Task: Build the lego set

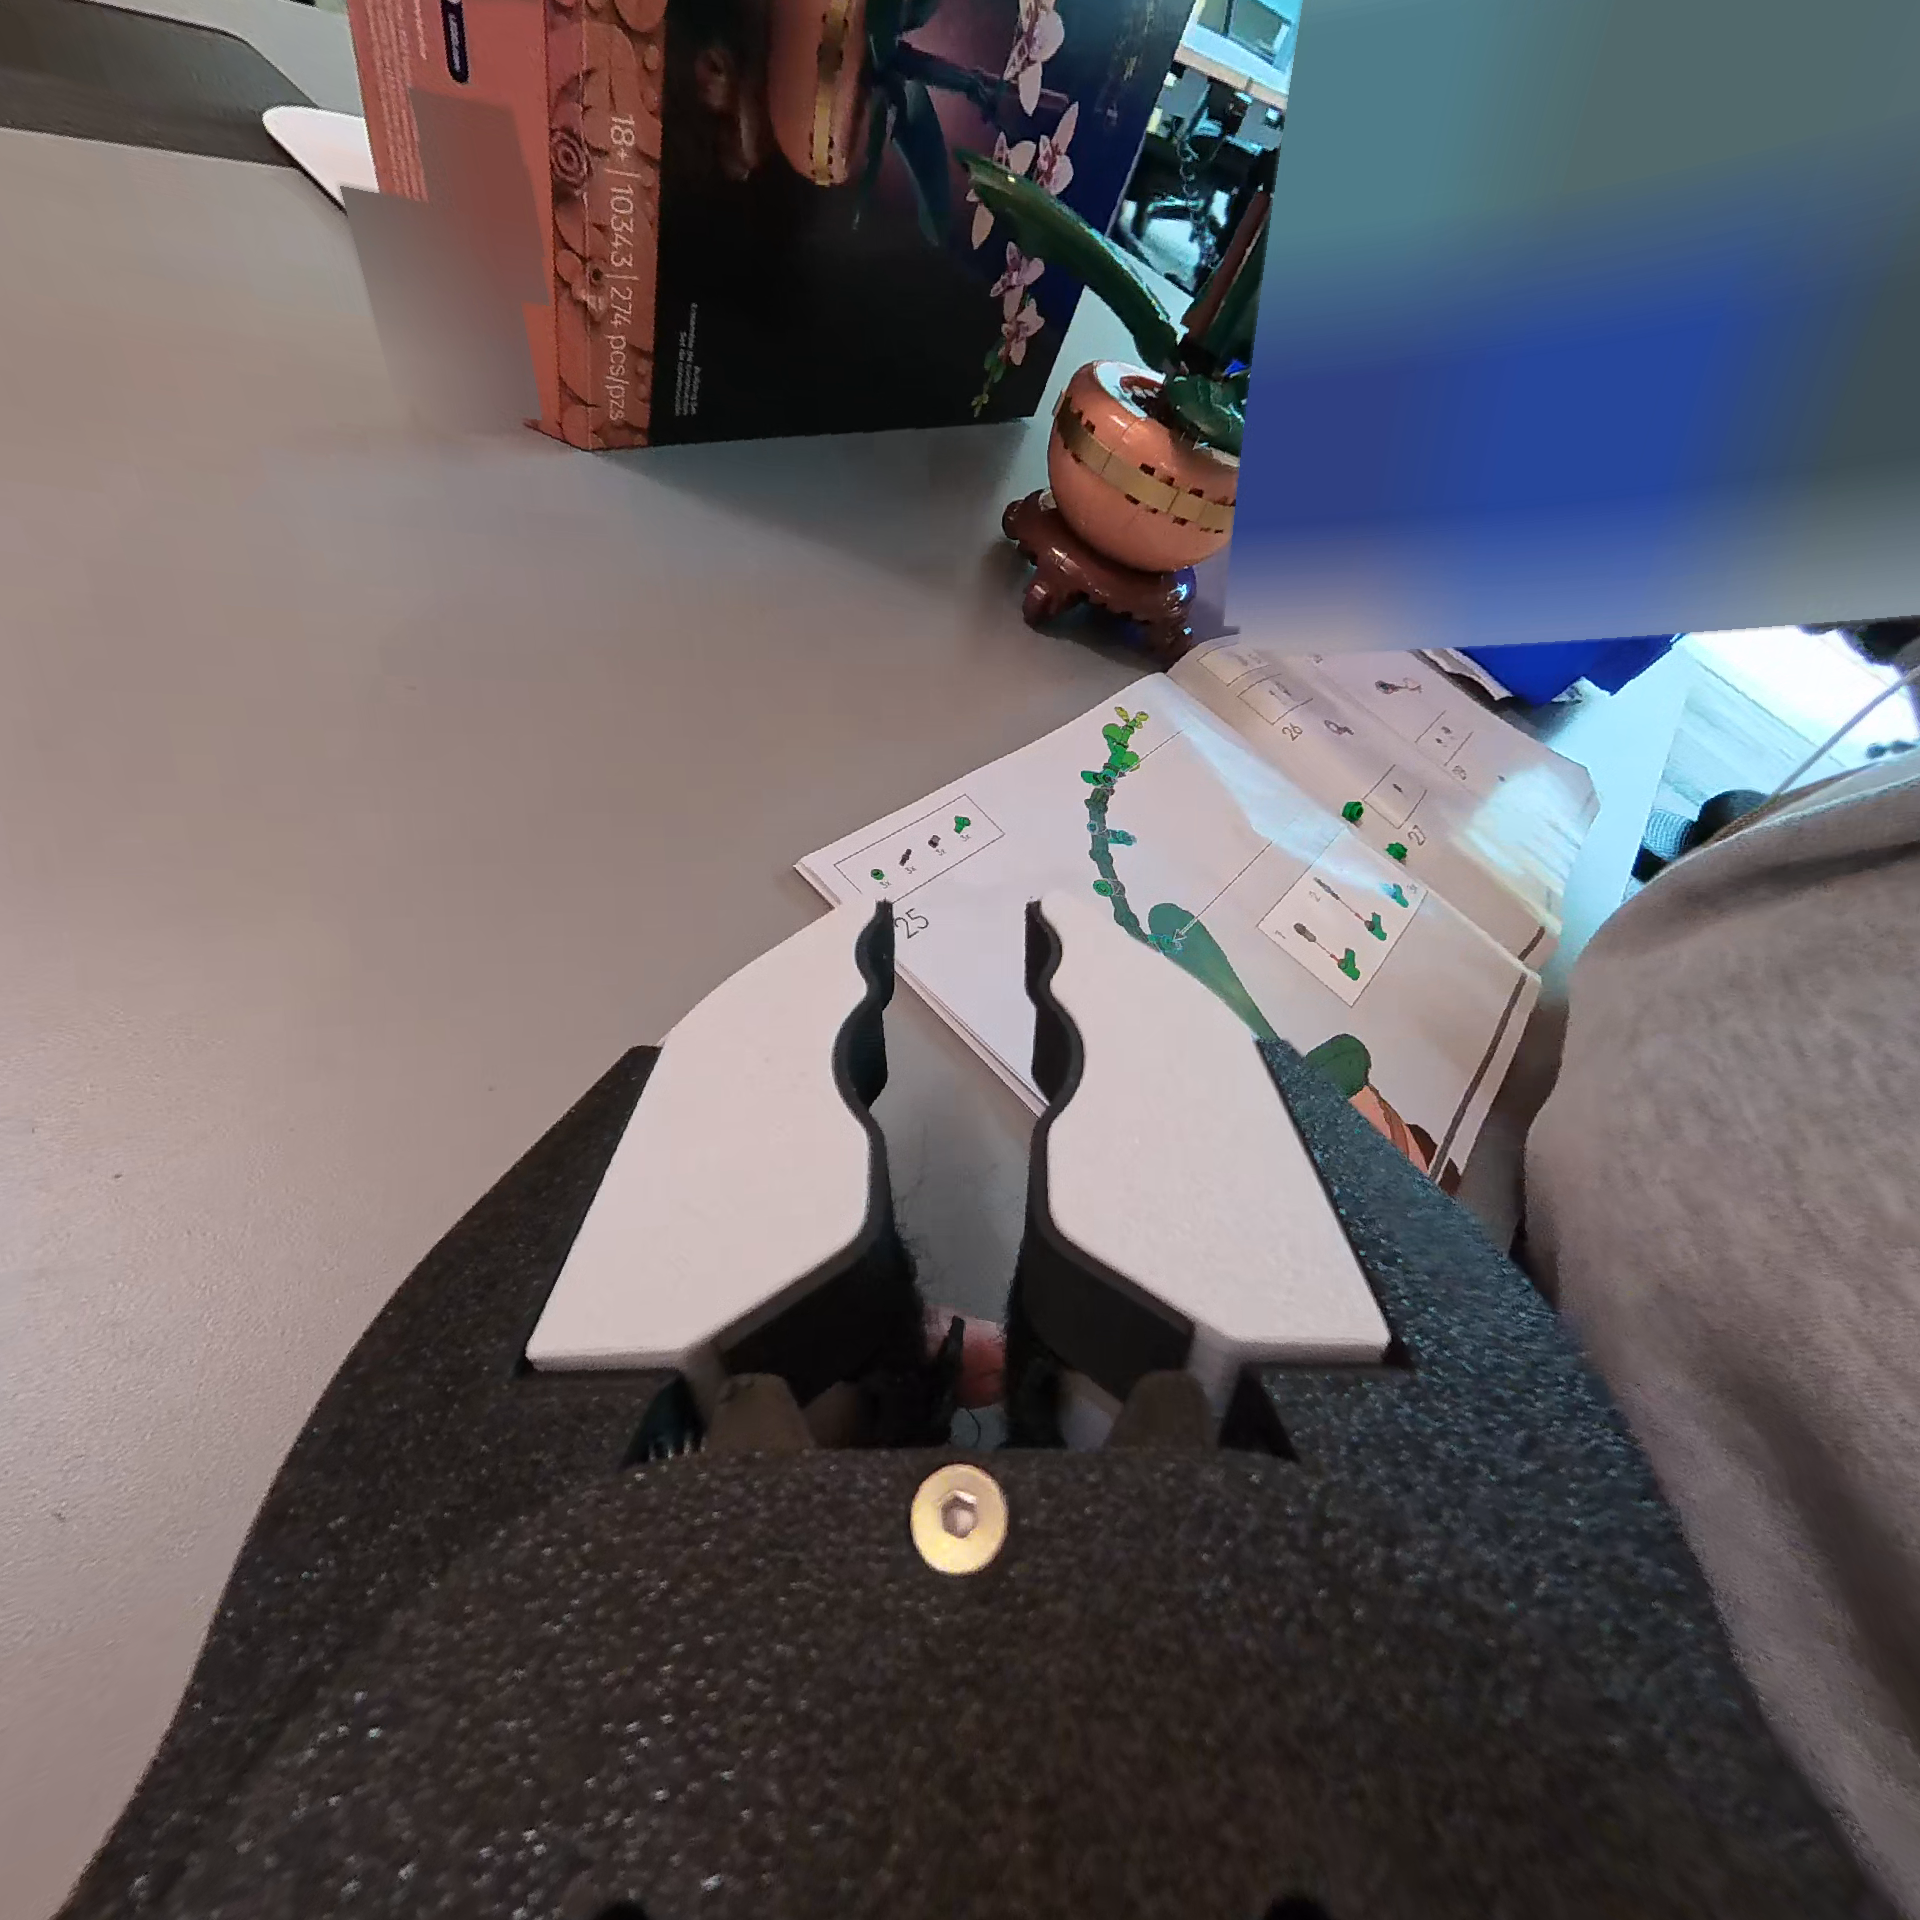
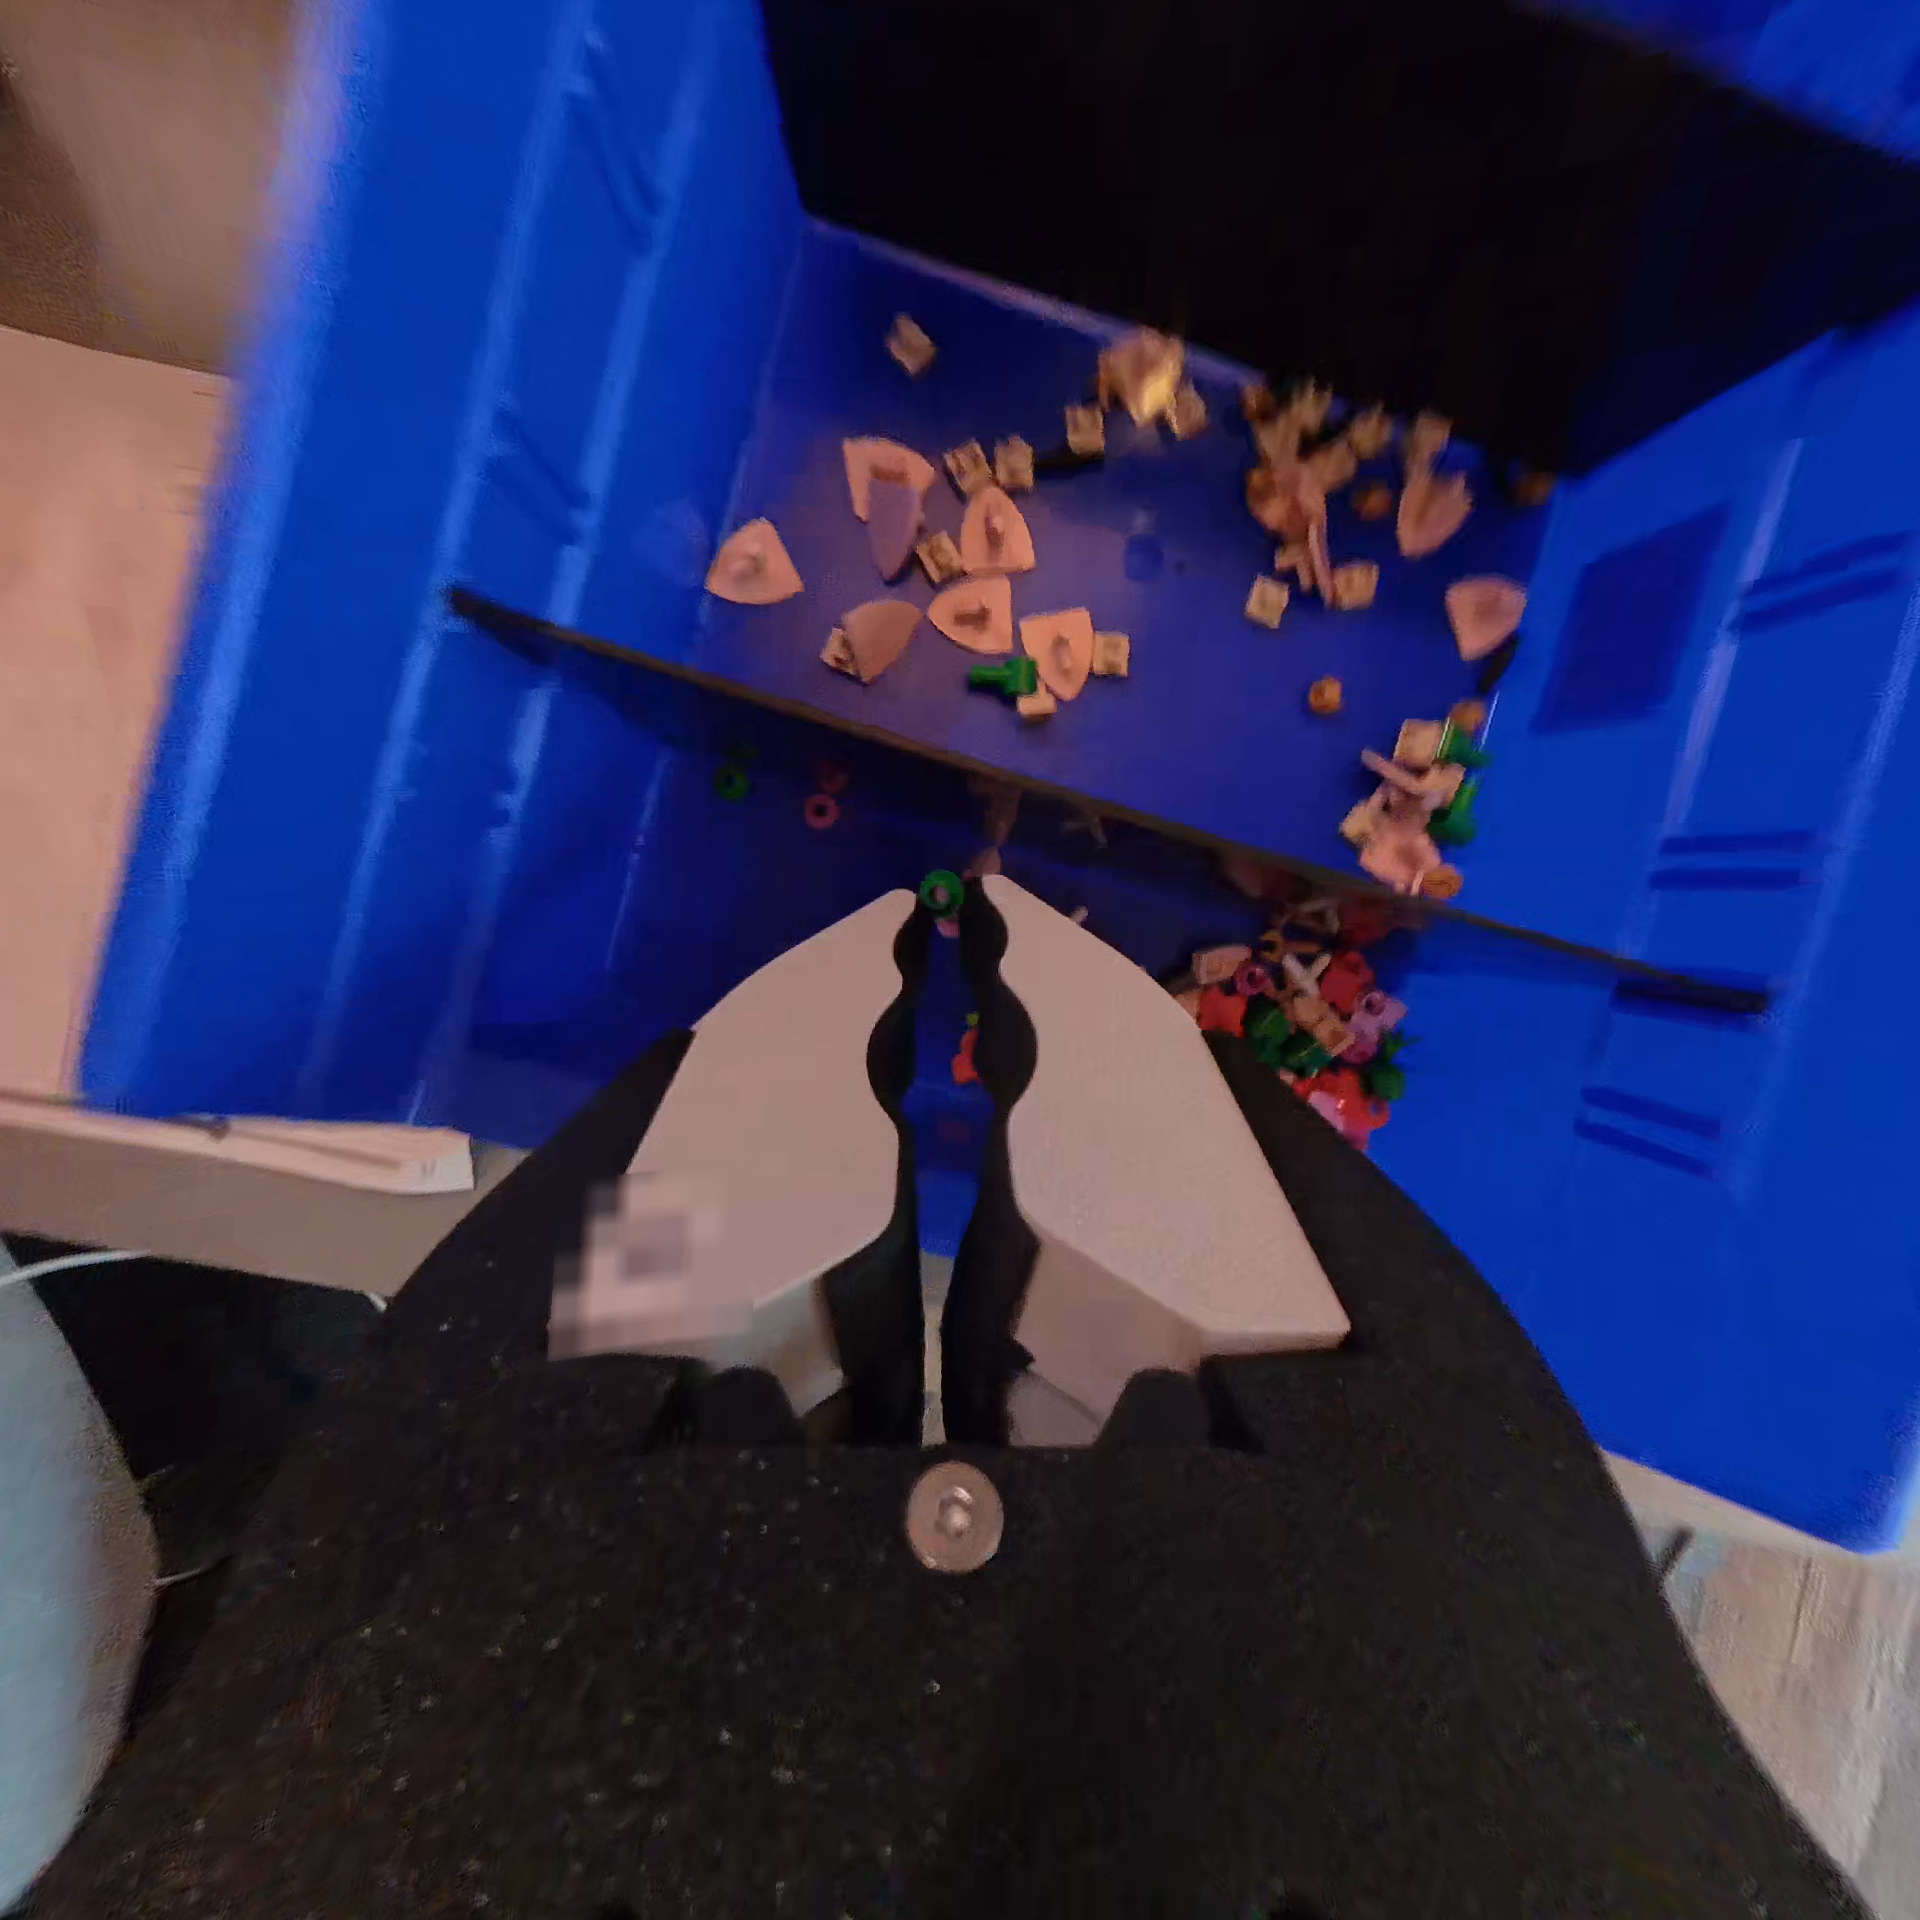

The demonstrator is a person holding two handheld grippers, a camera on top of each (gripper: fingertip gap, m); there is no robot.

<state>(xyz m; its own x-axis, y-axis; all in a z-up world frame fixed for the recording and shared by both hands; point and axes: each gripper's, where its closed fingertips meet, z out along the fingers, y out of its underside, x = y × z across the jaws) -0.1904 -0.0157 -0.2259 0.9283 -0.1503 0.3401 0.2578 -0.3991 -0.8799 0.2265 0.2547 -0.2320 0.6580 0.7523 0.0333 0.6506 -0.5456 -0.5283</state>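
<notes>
My right gripper [image 2: 948, 902] is nearly shut w/ a small green ring [image 2: 939, 891] pinched at the very tips, pads against it on both sides; a bit of pink shows just under it, can't tell if that's part of the piece or something below. It hangs over the near compartment of the blue bin [image 2: 436, 623], this side of the black divider [image 2: 1039, 774]. Loose in that compartment: another green ring [image 2: 730, 781] and a red ring [image 2: 821, 810] off to the left, and a mixed heap [image 2: 1309, 1023] of red, green, pink and tan bits to the right. Beyond the divider lie tan shell-shaped pieces [image 2: 982, 613] and small tan squares. View's blurred, so the grip looks shallow, tip-only. My left gripper [image 1: 958, 914] is part open w/ nothing between the fingers; it sits low over the near-left corner of the open booklet [image 1: 1226, 831] on the grey table [image 1: 312, 779]. Two green bits [image 1: 1351, 810] rest on the far page. Further out: a pink pot model [image 1: 1132, 468] w/ green leaves, and the box [image 1: 727, 208] standing behind it. A grey sleeve [image 1: 1714, 1143] fills the right edge.
</notes>
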